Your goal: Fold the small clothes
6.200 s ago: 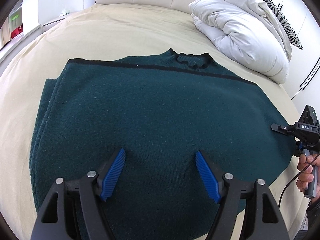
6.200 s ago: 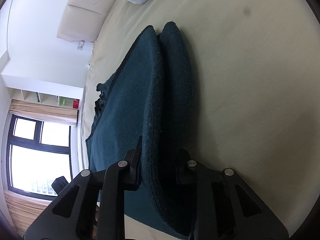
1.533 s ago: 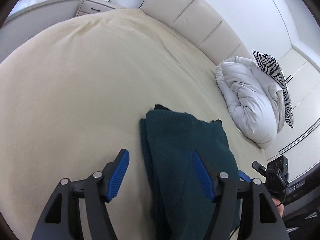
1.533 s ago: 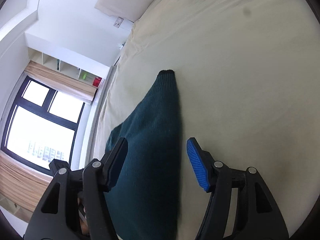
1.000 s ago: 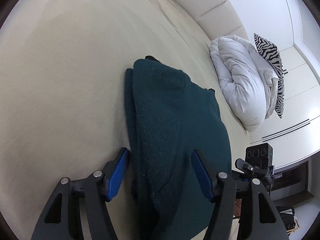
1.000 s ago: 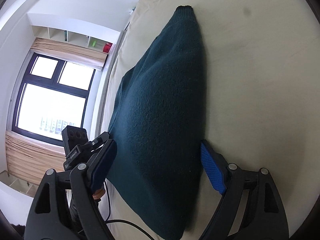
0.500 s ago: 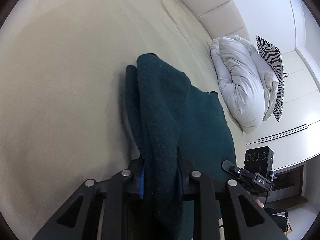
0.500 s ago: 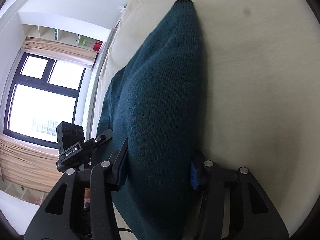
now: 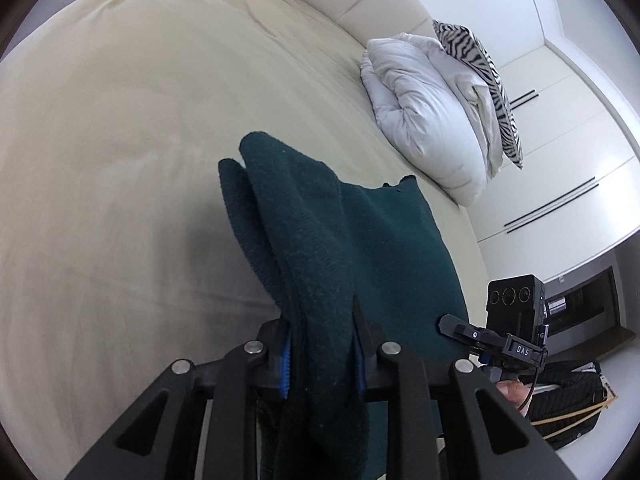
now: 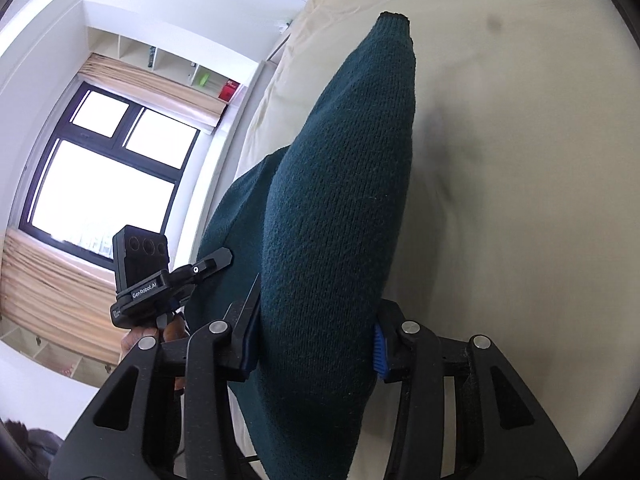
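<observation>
Dark teal knitted sweater (image 9: 360, 248), folded into a thick, multi-layered bundle with a coarse, nubbly surface, shown over a cream-sheeted bed (image 9: 120, 120). A narrow black trim edges the far corner in both views. The near end of the bundle is raised off the sheet, while the far end trails down toward the mattress; whether it touches there cannot be told.

Left gripper (image 9: 322, 354): jaws drawn in tight on one folded edge, blue pads pressed into the knit on either side, several layers bunched between them.

Right gripper (image 10: 316, 344): jaws likewise clamped on the opposite edge, the fabric bulging out in a rounded roll above the pads.

Each wrist view catches the other gripper's camera unit just beside the cloth.

Background: white duvet (image 9: 424, 120) bundled near the headboard, with a zebra-print pillow (image 9: 484, 80) leaning against it; window (image 10: 104, 184) with beige blinds beyond the bed.
</observation>
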`<state>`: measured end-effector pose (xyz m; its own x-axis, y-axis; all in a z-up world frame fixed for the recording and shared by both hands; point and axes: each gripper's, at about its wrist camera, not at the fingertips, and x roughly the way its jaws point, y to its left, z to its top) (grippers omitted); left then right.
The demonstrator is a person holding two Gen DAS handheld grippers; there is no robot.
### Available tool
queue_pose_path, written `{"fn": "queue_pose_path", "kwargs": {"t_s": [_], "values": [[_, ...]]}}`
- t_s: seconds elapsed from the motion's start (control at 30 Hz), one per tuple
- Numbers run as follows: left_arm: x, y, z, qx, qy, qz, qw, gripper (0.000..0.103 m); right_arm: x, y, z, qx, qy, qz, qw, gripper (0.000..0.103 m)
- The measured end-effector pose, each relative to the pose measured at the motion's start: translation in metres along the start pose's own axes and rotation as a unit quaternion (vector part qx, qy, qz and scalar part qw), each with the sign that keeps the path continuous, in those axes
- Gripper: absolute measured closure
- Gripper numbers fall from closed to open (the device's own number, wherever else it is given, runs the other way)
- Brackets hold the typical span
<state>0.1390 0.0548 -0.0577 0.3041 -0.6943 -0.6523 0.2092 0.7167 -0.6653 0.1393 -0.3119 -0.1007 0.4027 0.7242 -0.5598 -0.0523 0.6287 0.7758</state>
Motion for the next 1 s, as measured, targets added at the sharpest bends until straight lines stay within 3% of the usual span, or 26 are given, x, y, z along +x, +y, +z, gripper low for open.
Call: {"fn": "queue_pose_path", "kwargs": {"t_s": [0.27,0.5,0.67,1.0], "values": [[-0.006,-0.013,-0.074,-0.010,0.017,0.002,0.9998,0.078,-0.025,-0.002,-0.098,0.007,0.010,-0.001,1.000,0.062],[0.015,0.004,-0.099,-0.027,0.041,0.025,0.9985,0.077,-0.025,-0.019,-0.150,0.032,0.017,-0.009,0.999,0.062],[0.025,0.014,-0.107,-0.030,0.041,0.026,0.9984,0.075,-0.007,-0.035,-0.163,0.053,0.000,0.013,0.999,0.062],[0.017,0.026,-0.116,-0.034,0.026,0.009,0.9990,0.070,-0.001,-0.027,-0.158,0.041,-0.011,0.018,0.999,0.061]]}}
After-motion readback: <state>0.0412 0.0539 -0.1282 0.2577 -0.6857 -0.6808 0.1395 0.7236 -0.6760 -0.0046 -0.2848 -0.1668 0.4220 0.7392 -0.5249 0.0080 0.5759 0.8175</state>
